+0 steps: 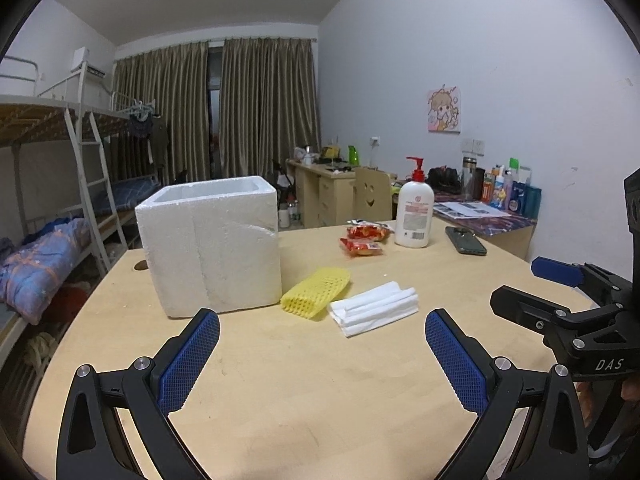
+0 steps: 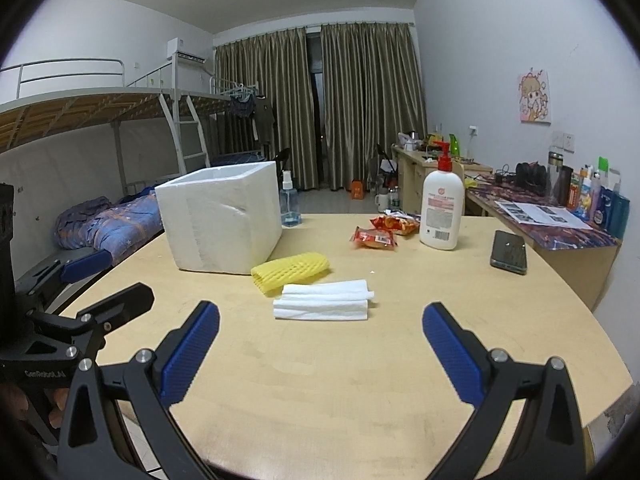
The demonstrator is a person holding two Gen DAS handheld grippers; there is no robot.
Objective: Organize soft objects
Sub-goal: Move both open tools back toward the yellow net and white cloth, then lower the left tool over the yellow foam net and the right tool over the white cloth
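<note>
A white foam box (image 1: 210,246) (image 2: 222,222) stands open-topped on the round wooden table (image 1: 304,384) (image 2: 320,380). To the right of its base lies a yellow foam net sleeve (image 1: 316,292) (image 2: 291,271), and a folded white tissue stack (image 1: 374,307) (image 2: 325,301) lies just in front of that. My left gripper (image 1: 322,354) is open and empty, short of the sleeve and tissue. My right gripper (image 2: 320,348) is open and empty too, just short of the tissue. Each gripper shows at the edge of the other's view.
Two red snack packets (image 1: 365,240) (image 2: 384,231), a white pump lotion bottle (image 1: 414,210) (image 2: 441,208) and a dark phone (image 1: 466,241) (image 2: 509,253) sit at the table's far right. A clear spray bottle (image 2: 289,204) stands behind the box. Bunk beds lie left, desks right.
</note>
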